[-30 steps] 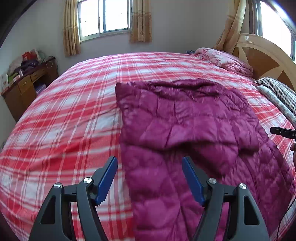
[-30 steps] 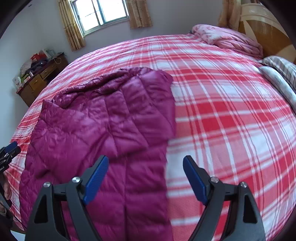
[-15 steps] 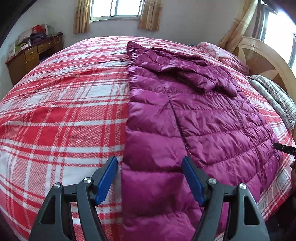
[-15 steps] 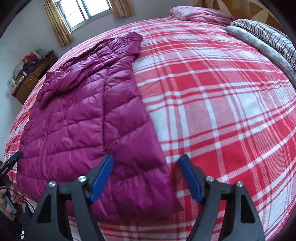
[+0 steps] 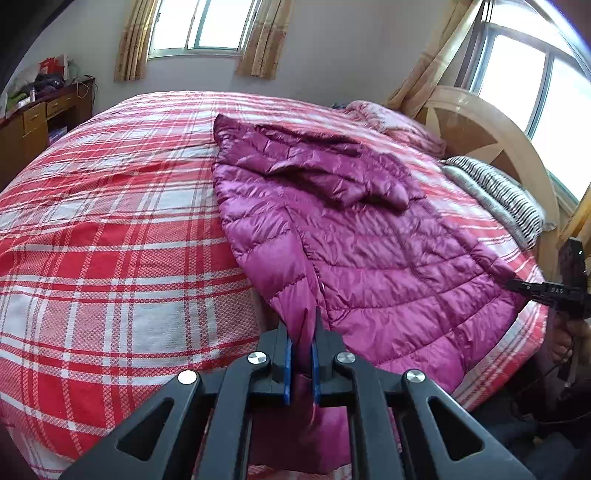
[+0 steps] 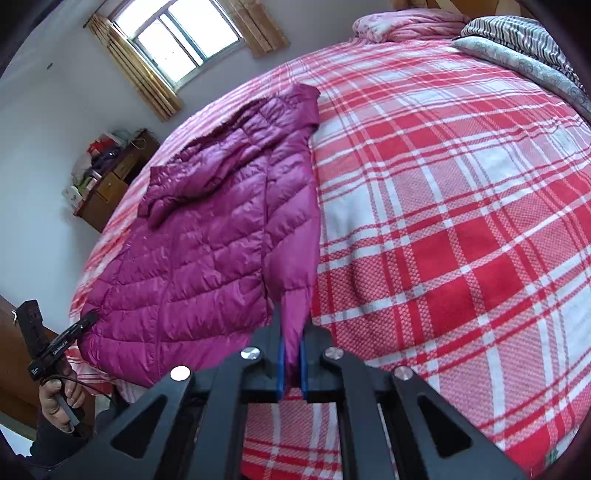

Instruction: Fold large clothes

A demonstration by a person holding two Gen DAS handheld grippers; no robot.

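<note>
1. A purple quilted jacket (image 5: 354,236) lies spread on the red and white checked bedspread (image 5: 110,236) of a bed, its hood end towards the far window (image 5: 199,26) and its hem at the near edge of the bed.
2. The left gripper (image 5: 300,354) has its jaws closed on the near left corner of the jacket hem; a fold of purple fabric is pinched between the blue pads.
3. The right gripper (image 6: 291,365) has its jaws closed on the near right corner of the hem in the same way, with fabric pinched between its pads.
4. The jaws of both grippers have just been closing onto the fabric.
5. Each wrist view shows the opposite gripper at the far hem corner.
6. A pink quilt (image 5: 391,122) and a striped pillow (image 5: 495,192) lie by the wooden headboard (image 5: 480,125); a wooden desk (image 5: 40,118) with clutter stands by the wall.
</note>
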